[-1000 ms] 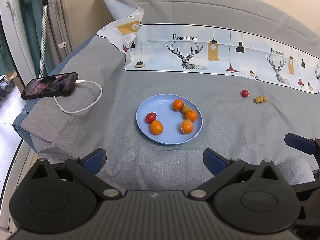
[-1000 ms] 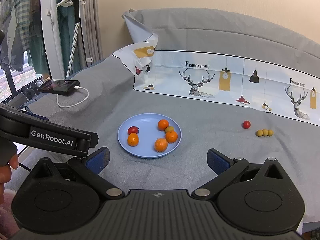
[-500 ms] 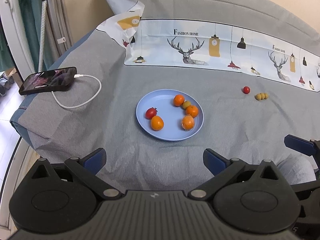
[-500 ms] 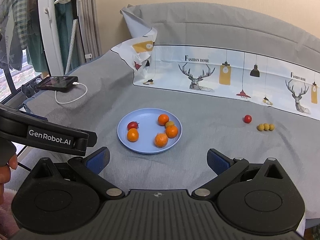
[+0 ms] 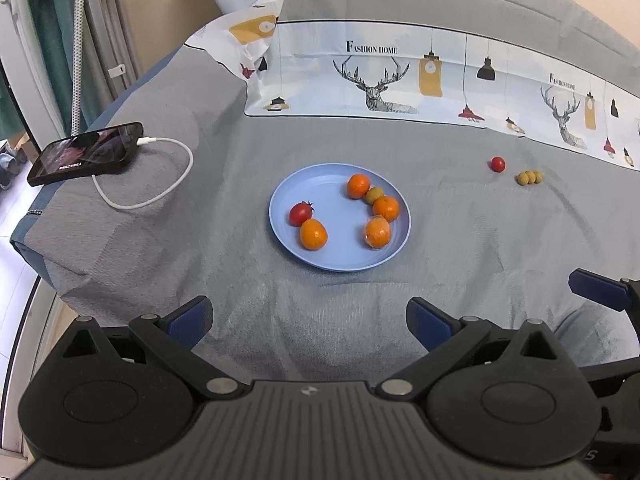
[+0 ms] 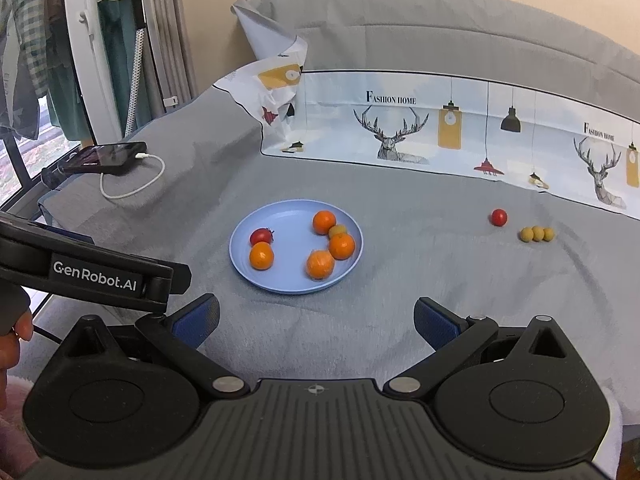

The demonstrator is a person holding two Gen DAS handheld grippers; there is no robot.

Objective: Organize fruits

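Broadly: a bed under a grey woven cover [image 5: 360,136], with a strip of white printed cloth bearing deer heads and lamps [image 5: 420,76] along the far side. Mid-cover, a round pale-blue plastic plate [image 5: 340,258], holding four small glossy orange citrus fruits [image 5: 313,233], one red cherry tomato with a green stalk [image 5: 300,213] and one small yellow-green round fruit [image 5: 375,194]. Well right of the plate, loose on the cover: a second red cherry tomato [image 5: 498,164], and just beside it a touching row of three small yellow-green round fruits [image 5: 530,177].

Left tongs [image 5: 308,316] apart, empty, low at the near edge. Right tongs [image 6: 316,318] likewise apart, empty.

Probably best: right tongs to the stray tomato first, closed gently, being smooth, round and apt to roll on soft cloth.
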